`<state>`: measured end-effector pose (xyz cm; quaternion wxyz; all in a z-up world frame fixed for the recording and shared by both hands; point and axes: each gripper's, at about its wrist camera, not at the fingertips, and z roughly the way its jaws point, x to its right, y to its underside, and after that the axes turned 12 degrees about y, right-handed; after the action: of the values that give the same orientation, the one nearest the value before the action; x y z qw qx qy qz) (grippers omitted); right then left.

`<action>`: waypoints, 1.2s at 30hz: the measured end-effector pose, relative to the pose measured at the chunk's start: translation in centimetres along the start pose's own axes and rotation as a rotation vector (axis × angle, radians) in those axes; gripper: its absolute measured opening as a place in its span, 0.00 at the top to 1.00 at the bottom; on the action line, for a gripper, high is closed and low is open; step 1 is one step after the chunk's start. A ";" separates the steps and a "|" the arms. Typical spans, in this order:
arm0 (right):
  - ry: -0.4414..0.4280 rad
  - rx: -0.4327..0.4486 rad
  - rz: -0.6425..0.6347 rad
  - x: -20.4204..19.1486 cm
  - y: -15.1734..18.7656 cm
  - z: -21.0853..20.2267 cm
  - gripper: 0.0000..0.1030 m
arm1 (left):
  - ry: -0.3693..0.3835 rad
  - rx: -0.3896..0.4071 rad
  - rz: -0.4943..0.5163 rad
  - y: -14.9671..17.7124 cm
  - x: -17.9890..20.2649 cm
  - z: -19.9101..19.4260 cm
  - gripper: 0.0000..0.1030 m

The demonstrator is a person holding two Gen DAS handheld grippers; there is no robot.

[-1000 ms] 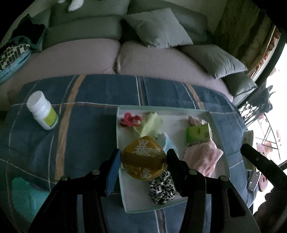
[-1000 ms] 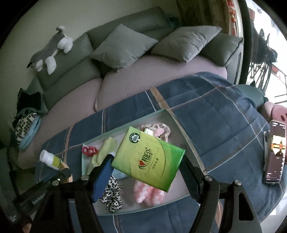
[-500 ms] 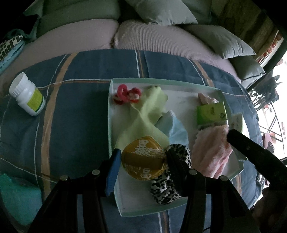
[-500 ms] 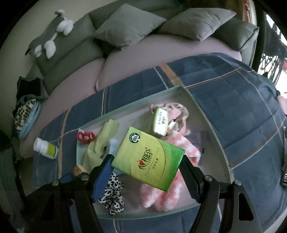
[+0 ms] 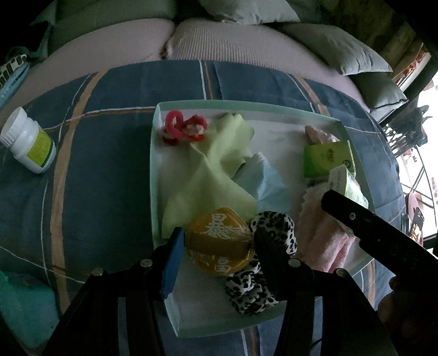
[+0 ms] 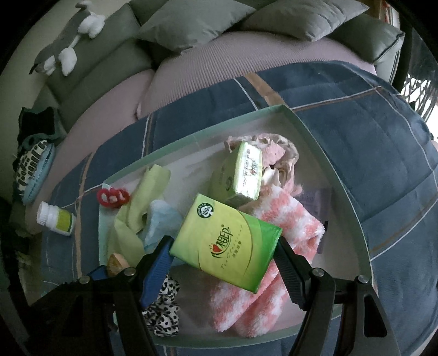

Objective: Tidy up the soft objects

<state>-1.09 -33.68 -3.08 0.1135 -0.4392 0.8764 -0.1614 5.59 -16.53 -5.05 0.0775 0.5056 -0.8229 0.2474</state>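
My left gripper (image 5: 217, 242) is shut on a gold pouch (image 5: 219, 243) with white characters, low over the near left part of the pale green tray (image 5: 153, 153). My right gripper (image 6: 224, 247) is shut on a green tissue pack (image 6: 225, 242), held above the tray (image 6: 323, 153) over a pink fluffy towel (image 6: 273, 276). In the tray lie a yellow-green cloth (image 5: 210, 175), a light blue cloth (image 5: 269, 183), a red scrunchie (image 5: 183, 128), a leopard scrunchie (image 5: 262, 273) and a second tissue pack (image 6: 241, 175).
The tray sits on a blue plaid blanket (image 5: 95, 164) in front of a sofa with grey cushions (image 6: 298, 16). A white pill bottle (image 5: 27, 142) lies left of the tray. A plush toy (image 6: 65, 52) rests on the sofa back.
Both grippers have moved forward and down toward the tray, each still holding its item. The tray and its contents look larger and nearer.
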 end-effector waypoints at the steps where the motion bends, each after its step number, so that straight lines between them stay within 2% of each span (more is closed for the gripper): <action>1: 0.000 0.000 -0.001 0.0 0.0 0.0 0.26 | -0.001 -0.004 -0.003 0.0 -0.1 0.1 0.47; 6: -0.010 0.006 -0.004 -0.1 0.1 -0.4 0.26 | 0.004 0.000 -0.010 -0.1 -0.2 0.0 0.45; 8: -0.017 0.006 -0.005 -0.2 0.0 -0.5 0.25 | 0.003 0.004 -0.009 -0.1 -0.2 -0.2 0.38; 10: -0.022 0.007 -0.009 -0.3 0.1 -0.7 0.25 | 0.007 0.011 -0.011 -0.2 -0.2 -0.4 0.36; 19: -0.024 0.034 -0.020 -0.6 0.3 -2.0 0.25 | 0.017 0.052 -0.025 -0.5 -0.7 -2.3 0.34; 26: -0.008 0.056 -0.023 -0.6 0.9 -3.0 0.24 | 0.010 0.102 -0.074 -0.6 -2.2 -4.1 0.33; 28: -0.002 0.063 -0.021 -0.6 1.2 -3.2 0.15 | -0.009 0.119 -0.098 -0.4 -2.9 -4.5 0.33; 30: 0.006 0.073 -0.029 -0.5 1.6 -3.5 0.14 | -0.026 0.142 -0.124 0.0 -3.7 -5.1 0.30; 32: 0.015 0.081 -0.039 -0.5 2.2 -3.9 0.13 | -0.029 0.161 -0.147 0.5 -4.4 -5.6 0.19; 34: 0.019 0.087 -0.045 -0.4 2.8 -4.3 0.05 | -0.038 0.176 -0.159 1.0 -4.9 -6.1 0.19; 36: 0.018 0.093 -0.057 -0.5 3.5 -4.6 0.04 | -0.061 0.187 -0.164 1.6 -5.3 -6.5 0.19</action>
<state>-4.91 -30.47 -0.14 0.1211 -0.4570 0.8560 -0.2090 5.93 -8.55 -1.94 0.0250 0.5833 -0.7542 0.3005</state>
